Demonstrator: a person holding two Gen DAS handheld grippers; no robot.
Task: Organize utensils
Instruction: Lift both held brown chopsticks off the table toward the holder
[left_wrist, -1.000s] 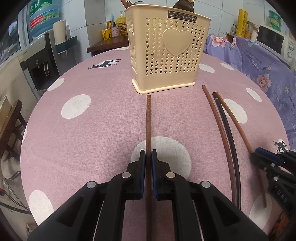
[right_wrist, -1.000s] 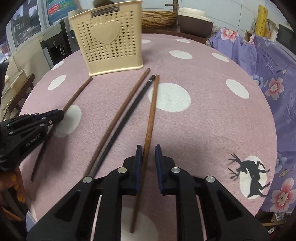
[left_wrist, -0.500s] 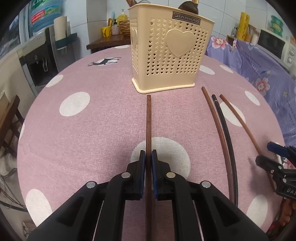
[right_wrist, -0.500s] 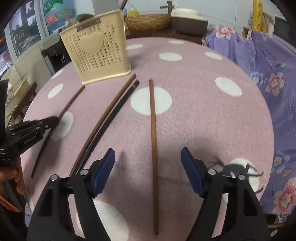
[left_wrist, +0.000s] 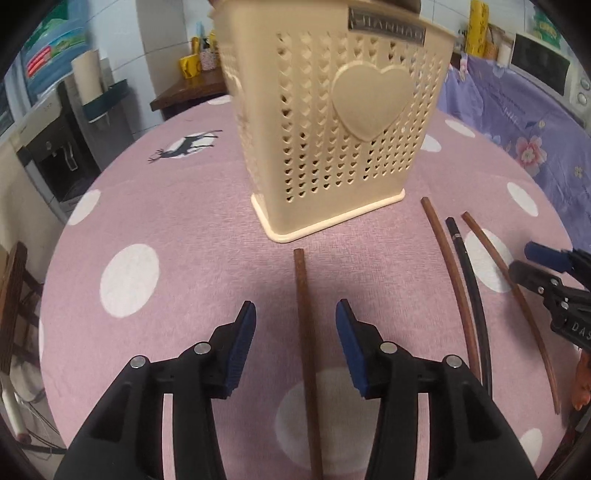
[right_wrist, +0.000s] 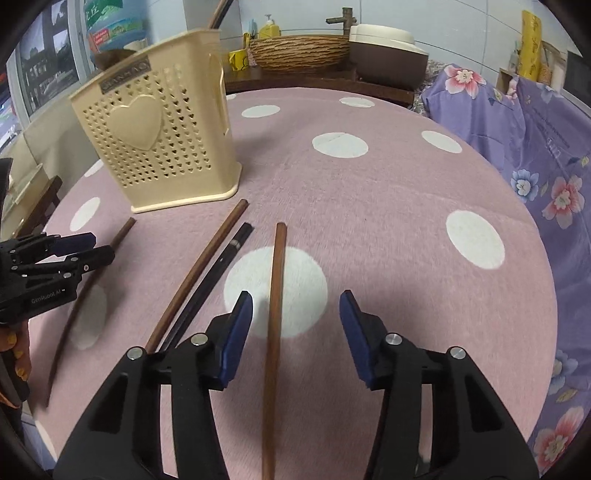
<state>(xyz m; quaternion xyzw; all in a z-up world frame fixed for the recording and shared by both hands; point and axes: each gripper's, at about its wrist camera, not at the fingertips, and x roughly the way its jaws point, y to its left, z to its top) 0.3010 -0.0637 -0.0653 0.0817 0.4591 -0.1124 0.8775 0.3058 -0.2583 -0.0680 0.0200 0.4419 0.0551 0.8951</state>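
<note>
Our left gripper (left_wrist: 295, 325) has its jaws opening, released around a brown chopstick (left_wrist: 304, 332) that lies flat on the counter (left_wrist: 184, 221), centre frame, no pad touching it. Our right gripper (right_wrist: 295, 317) has its jaws closing around another brown chopstick (right_wrist: 275, 295), not yet pressing it. Left of that lie a third brown chopstick (right_wrist: 199, 273) and a black chopstick (right_wrist: 218, 273) side by side. The cream utensil basket (right_wrist: 162, 140) stands in the upper left. We judge the job barely begun: four sticks remain on the counter.
</note>
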